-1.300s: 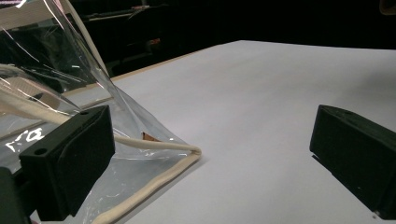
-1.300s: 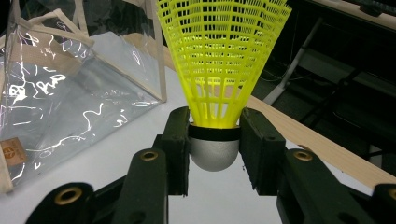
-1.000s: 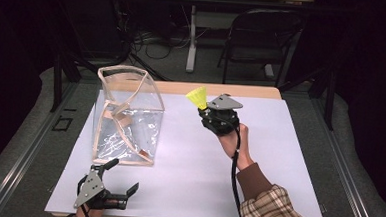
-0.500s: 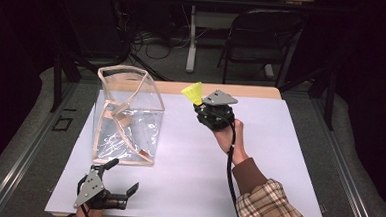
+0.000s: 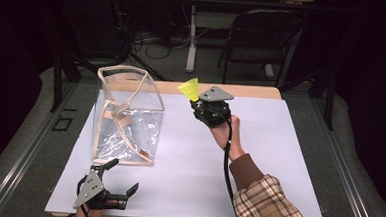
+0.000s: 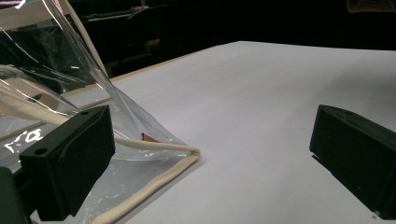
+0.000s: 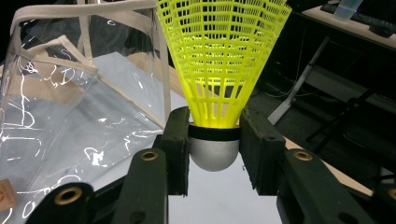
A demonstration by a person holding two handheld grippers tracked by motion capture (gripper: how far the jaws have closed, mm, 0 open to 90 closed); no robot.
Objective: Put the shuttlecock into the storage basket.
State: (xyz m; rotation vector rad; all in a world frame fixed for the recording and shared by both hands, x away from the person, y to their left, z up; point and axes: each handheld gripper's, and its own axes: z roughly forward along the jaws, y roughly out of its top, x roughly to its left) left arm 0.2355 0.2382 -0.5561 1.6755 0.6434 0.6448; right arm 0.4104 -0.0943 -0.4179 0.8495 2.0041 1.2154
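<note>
At the near left edge of the white surface, the left hand-held gripper rests low in the person's hand, its two black jaws spread wide apart with nothing between them; in the left gripper view the bare surface lies between the jaws, and the cream-trimmed bottom corner of a clear plastic tote bag sits just beside the left-hand jaw. Seen from the high view, the clear plastic tote bag stands upright on the left half of the surface, its mouth open to the top, its cream straps hanging inside and a small brown label near its near bottom corner. To the right of the bag, above the far middle of the surface, the right hand-held gripper is held up in the person's right hand, a plaid sleeve trailing toward the near edge. Its jaws are clamped on a yellow shuttlecock, which is held clear of the surface, near the bag's far right corner yet apart from it. The right gripper view shows the yellow shuttlecock upright, its grey rounded cork base pinched between the two jaws and its netted plastic skirt flaring upward, the bag's transparent wall close at its left.
</note>
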